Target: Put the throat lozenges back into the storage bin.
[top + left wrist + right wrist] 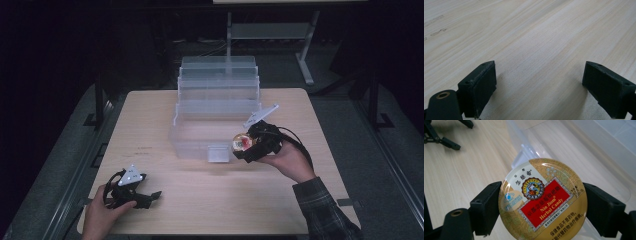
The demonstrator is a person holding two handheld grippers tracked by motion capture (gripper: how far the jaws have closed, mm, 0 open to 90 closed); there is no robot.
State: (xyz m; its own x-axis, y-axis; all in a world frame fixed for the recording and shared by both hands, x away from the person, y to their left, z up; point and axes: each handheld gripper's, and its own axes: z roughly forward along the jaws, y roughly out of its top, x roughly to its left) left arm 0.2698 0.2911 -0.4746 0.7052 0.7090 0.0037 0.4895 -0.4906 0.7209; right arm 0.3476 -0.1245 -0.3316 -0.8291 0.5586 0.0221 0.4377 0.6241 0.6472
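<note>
left gripper low near bottom left, jaws spread wide, nothing between. right gripper raised in right hand, jaws clamped on candy tin.

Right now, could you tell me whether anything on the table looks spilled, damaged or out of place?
Nothing stands out. The round candy tin sits squarely between the right gripper pads, at the front rim of the clear plastic box, which stands open and upright. The left gripper rests open on the wooden table.

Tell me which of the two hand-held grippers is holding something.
The right hand-held gripper: its jaws clamp a round candy tin at the clear box. The left hand-held gripper is open, empty.
</note>
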